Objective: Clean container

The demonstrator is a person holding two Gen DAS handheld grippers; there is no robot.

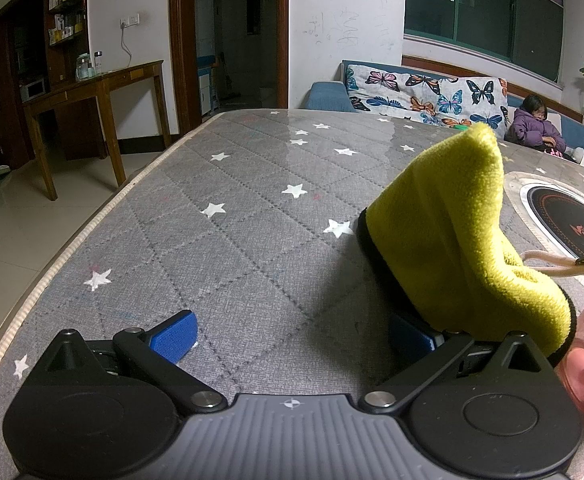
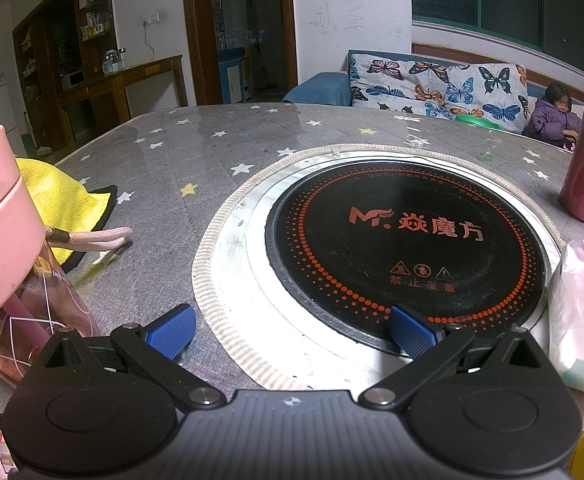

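Nothing has been picked up yet, so this looks like the very start: the cleaning has not begun, and the first job is to get hold of the two things needed.

The container is the pink bottle (image 2: 15, 256), standing on the near left part of the table (image 1: 219, 248) in the right wrist view, with a pink lid, a straw inside and a cord loop hanging toward the cloth. In the left wrist view only its edge shows at the near right. The yellow cloth (image 1: 452, 240) lies in a raised heap just beyond it, black-edged, touching or nearly touching the cord.

The left gripper (image 1: 292, 338) has its jaws spread wide with nothing between them. Its right pad sits just beside the cloth's near edge, partly under the overhanging fold; I cannot tell whether it touches. The right gripper (image 2: 292, 330) is likewise spread wide and empty, hovering over the near rim of the round hob (image 2: 404, 248) set in the table, with the bottle off to its left.

Both tools tilt downward toward the tabletop, side by side.

My guess at the next move: the left one shifts right to take the cloth's thick fold, and the right one swings left to steady the bottle, gripping below the lid without tipping it.
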